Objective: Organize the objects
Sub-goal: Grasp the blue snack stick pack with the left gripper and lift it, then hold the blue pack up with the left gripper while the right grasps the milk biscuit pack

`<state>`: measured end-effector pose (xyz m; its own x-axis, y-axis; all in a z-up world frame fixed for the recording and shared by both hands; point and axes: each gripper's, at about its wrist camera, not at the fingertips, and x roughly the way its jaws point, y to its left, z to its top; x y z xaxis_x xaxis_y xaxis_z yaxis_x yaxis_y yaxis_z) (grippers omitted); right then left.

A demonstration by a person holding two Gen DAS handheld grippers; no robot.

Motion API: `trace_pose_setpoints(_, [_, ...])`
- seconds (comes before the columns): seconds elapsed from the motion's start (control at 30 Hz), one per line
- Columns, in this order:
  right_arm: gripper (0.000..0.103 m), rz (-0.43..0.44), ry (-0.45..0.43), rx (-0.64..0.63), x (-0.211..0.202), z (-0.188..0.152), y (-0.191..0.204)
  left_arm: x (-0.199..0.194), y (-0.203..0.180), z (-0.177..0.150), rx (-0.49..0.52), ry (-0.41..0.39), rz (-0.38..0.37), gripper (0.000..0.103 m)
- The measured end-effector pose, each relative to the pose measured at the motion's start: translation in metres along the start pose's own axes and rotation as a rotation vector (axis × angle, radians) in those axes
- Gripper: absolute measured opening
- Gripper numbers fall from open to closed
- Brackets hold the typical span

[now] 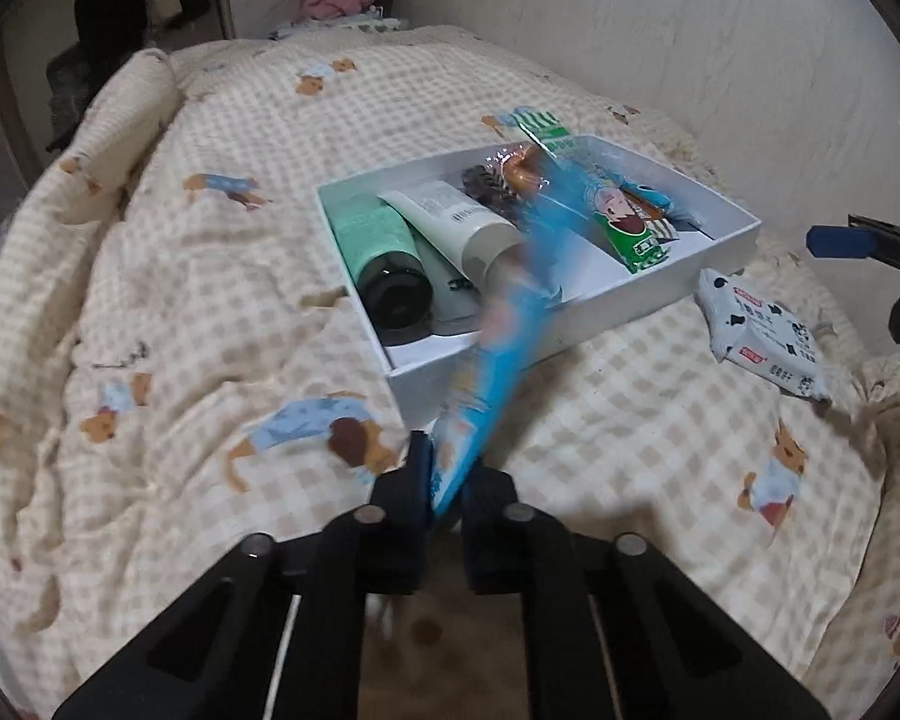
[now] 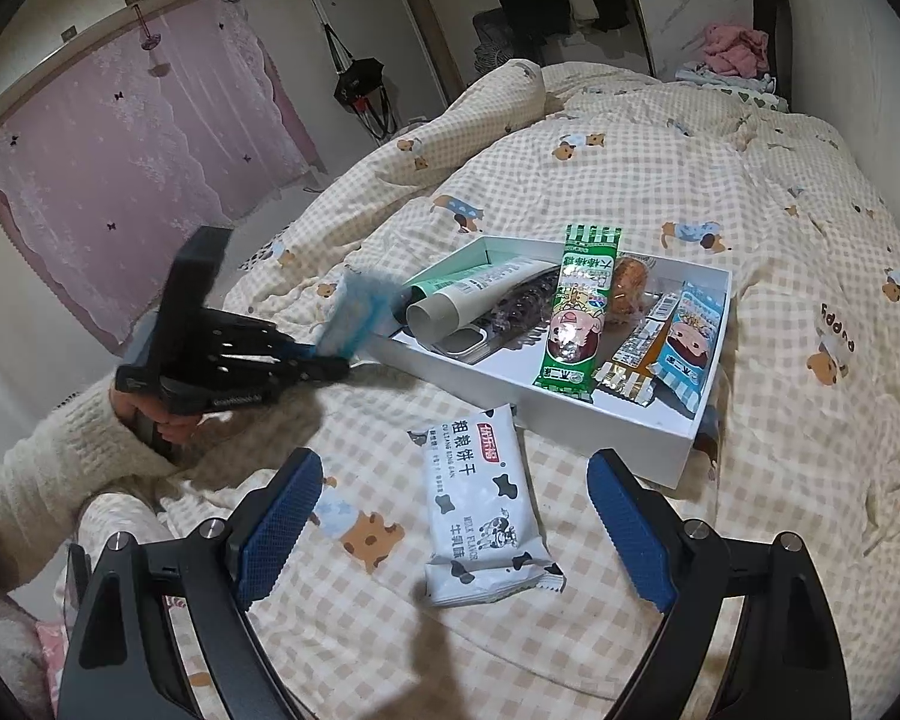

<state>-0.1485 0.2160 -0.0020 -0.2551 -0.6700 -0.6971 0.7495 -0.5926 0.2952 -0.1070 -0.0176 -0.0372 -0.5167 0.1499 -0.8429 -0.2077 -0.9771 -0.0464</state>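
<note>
Leftmost in the right wrist view, the left gripper is held in a hand in a cream knit sleeve, its jaws clamped narrow on a blurred blue snack packet that sticks up beside the near left corner of the shallow white cardboard box. Seen from the left wrist, the same left gripper pinches the lower end of that blue snack packet, which slants up across the box's front wall. Inside the white box, going rightward, lie a green tube with a black cap, a pale grey tube, a dark crinkled wrapper, a green striped snack packet with a cartoon face propped on the far rim, a brownish wrapped snack, a gold-edged sachet and a light blue cartoon snack packet against the right wall. In front of the box, apart from it, a white cow-patterned biscuit packet lies flat on the cream checked bear-print bedspread. It sits between the spread blue-padded fingers of the right gripper, whose jaws stand wide and hold nothing. Far right in the left wrist view, that right gripper shows only partly at the edge, near the biscuit packet.
</note>
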Motion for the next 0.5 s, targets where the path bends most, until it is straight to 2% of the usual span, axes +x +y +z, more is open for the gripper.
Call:
trace_pose_setpoints(0.27, [0.091,0.011,-0.004,0.007,-0.005,-0.002,-0.001,-0.058,-0.013,0.003,-0.016,-0.065,-0.080,0.004])
trace_pose_setpoints(0.37, [0.091,0.017,-0.002,0.011,-0.005,-0.002,0.001,-0.070,-0.022,0.006,-0.037,-0.051,-0.146,0.004])
trace_pose_setpoints(0.5, [0.091,0.013,0.014,-0.001,-0.003,-0.004,0.004,-0.078,-0.039,0.005,-0.059,-0.038,-0.183,0.004])
